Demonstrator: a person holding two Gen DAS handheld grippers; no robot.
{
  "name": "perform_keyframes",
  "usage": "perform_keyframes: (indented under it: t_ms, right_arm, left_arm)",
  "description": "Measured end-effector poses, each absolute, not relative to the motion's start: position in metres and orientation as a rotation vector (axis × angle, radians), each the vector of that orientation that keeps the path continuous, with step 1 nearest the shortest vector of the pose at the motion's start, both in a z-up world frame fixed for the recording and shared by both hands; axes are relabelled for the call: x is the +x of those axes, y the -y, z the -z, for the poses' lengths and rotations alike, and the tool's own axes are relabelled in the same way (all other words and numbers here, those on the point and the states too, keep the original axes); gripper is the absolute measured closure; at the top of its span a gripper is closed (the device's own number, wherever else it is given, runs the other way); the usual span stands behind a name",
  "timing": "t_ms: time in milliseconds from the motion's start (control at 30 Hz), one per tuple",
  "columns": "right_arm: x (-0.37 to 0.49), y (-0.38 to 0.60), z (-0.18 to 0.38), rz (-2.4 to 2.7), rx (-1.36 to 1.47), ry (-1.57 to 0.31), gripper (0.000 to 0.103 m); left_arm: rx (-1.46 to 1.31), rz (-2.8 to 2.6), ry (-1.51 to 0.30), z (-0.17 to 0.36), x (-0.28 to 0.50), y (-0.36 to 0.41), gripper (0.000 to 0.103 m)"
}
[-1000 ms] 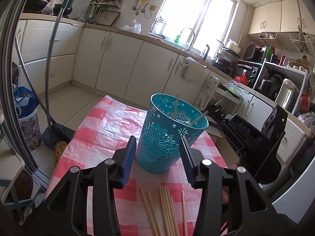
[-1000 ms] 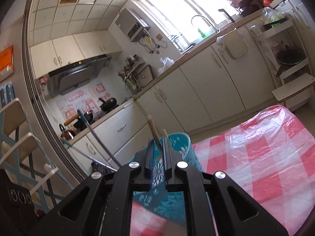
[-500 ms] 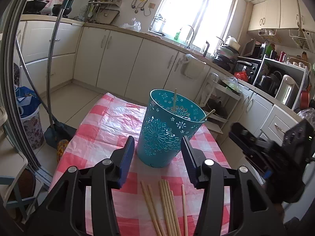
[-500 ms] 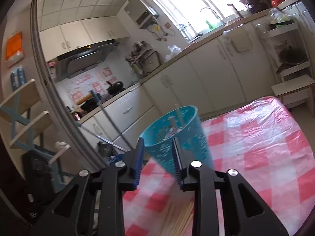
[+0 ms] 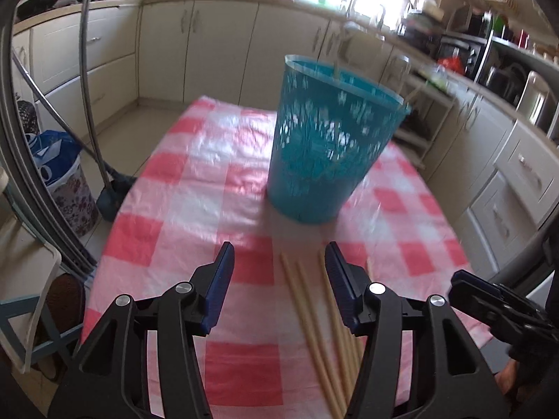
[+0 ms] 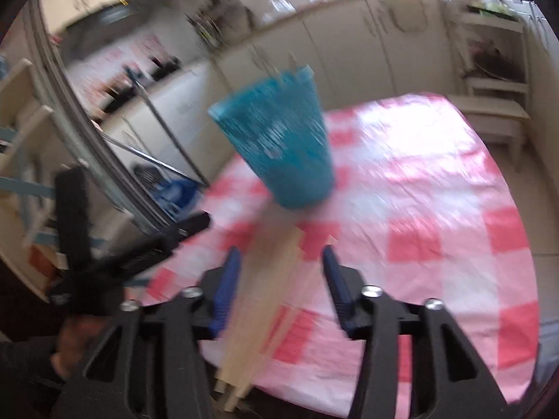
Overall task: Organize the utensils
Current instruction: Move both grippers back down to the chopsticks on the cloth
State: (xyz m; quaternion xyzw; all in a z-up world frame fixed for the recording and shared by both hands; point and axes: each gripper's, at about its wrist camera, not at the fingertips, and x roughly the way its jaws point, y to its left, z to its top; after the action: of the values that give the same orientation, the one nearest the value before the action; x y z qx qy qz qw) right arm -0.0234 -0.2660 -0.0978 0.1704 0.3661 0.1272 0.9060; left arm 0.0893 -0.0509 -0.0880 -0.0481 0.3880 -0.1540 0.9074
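A teal perforated holder stands upright on the pink checked tablecloth with chopsticks sticking out of it. It also shows, blurred, in the right wrist view. Several loose wooden chopsticks lie on the cloth in front of the holder, and appear in the right wrist view. My left gripper is open and empty above their near ends. My right gripper is open and empty, low over the chopsticks. The right gripper shows at the left view's right edge.
The table's edges fall away left and right. A broom and dustpan handle and a floral bin stand on the floor to the left. White cabinets line the back wall. A white stool stands beyond the table.
My right gripper let go of its chopstick into the holder, opened wide, and dropped down toward the loose chopsticks. My left gripper pulled back from the holder and tilted down.
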Motion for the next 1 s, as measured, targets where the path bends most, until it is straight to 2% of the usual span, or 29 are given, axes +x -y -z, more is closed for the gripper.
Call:
perform_keyframes:
  t_ms: [100,400,533,667,833,933,1000]
  right_arm:
    - [-0.015,0.258,0.117,-0.218,0.314,-0.834,0.073]
    - [0.018,0.241,0.152,-0.113,0.235,-0.939,0.073]
    - [0.024,0.225,0.156,-0.081,0.115,-0.939,0.073]
    - [0.027,0.218,0.156,-0.076,0.019,-0.948,0.090]
    - [0.033,0.227,0.155,-0.116,0.005,-0.976,0.091]
    - [0.039,0.224,0.153,-0.159,-0.026,-0.987,0.095]
    - [0.039,0.224,0.151,-0.196,-0.023,-0.990,0.097]
  left_arm:
    - [-0.051,0.311,-0.845,0.102,0.094,0.060,0.052]
    - [0.039,0.277,-0.923,0.129,0.108,0.067,0.052]
    - [0.051,0.281,-0.938,0.134,0.114,0.067,0.052]
    - [0.076,0.300,-0.939,0.133,0.118,0.072,0.052]
    - [0.092,0.321,-0.949,0.133,0.122,0.079,0.052]
    - [0.142,0.331,-0.947,0.135,0.121,0.088,0.053]
    - [0.179,0.357,-0.932,0.136,0.120,0.094,0.067]
